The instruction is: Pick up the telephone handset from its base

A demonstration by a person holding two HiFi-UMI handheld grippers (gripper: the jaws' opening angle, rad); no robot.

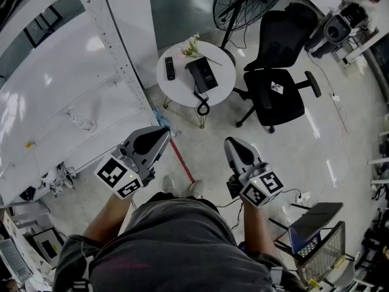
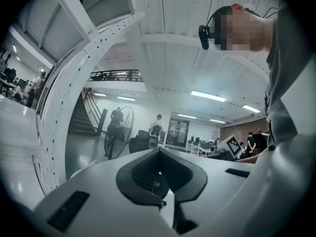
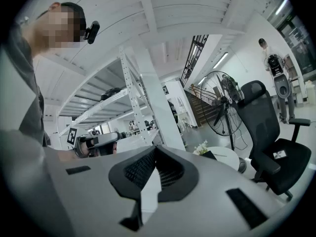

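A black telephone (image 1: 203,76) lies on a small round white table (image 1: 222,62) far ahead of me, its handset resting on the base. Its coiled cord (image 1: 202,108) hangs over the table's near edge. My left gripper (image 1: 161,132) and right gripper (image 1: 233,143) are held level near my body, well short of the table, both shut and empty. In the left gripper view the left gripper (image 2: 159,151) has its jaws together. The right gripper (image 3: 155,148) points towards the table (image 3: 227,157), where the telephone (image 3: 210,155) shows as a dark wedge.
A black remote (image 1: 170,68) and a sprig of flowers (image 1: 192,46) share the table. A black office chair (image 1: 276,78) stands to its right, a floor fan (image 1: 243,2) behind it. White shelving (image 1: 73,96) lines the left. A wire basket (image 1: 325,251) sits at the lower right.
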